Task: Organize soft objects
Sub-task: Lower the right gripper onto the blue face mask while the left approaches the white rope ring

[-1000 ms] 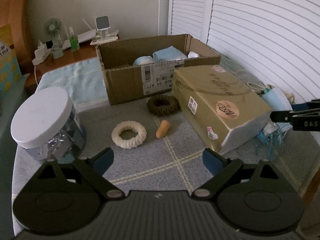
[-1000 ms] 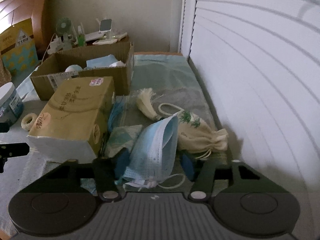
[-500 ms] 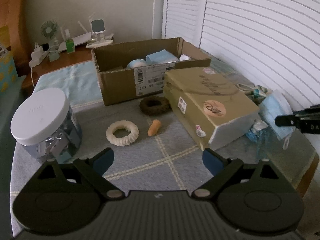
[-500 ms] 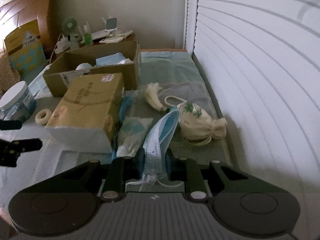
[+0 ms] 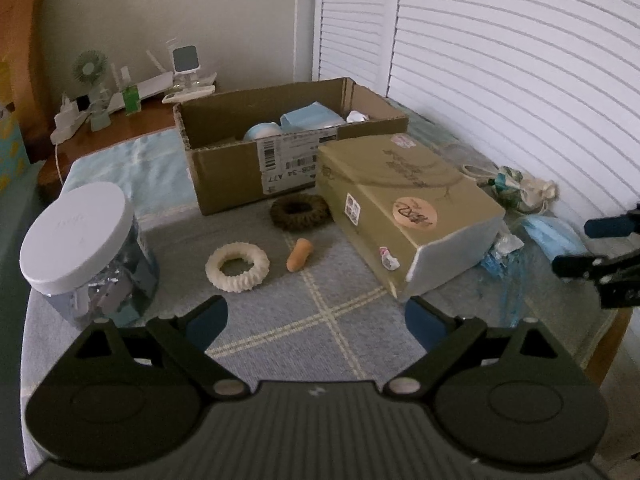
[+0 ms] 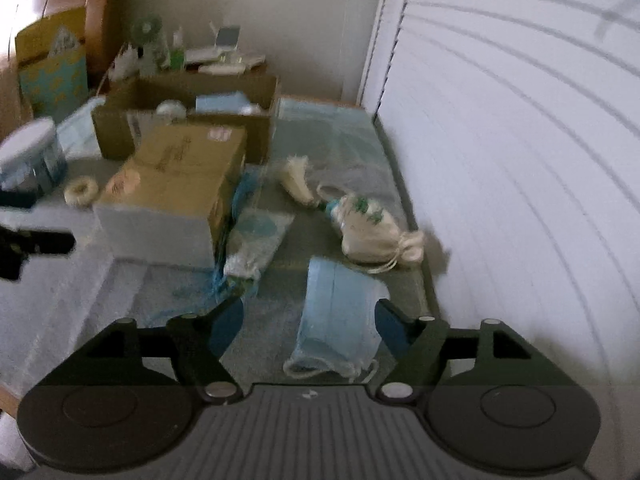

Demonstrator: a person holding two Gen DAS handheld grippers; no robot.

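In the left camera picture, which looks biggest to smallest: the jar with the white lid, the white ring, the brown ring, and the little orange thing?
1. Jar with the white lid, though it sits nearest the camera.
2. White ring and brown ring: too alike to rank.
3. Little orange thing.

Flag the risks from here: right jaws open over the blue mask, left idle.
1. The face mask lies flat and crumpled between the open right gripper; a pinch may catch one layer or only the ear loop.
2. Blue netting lies by the left finger and could get caught in the same grasp.
3. The right view is blurred, so alignment may be off.
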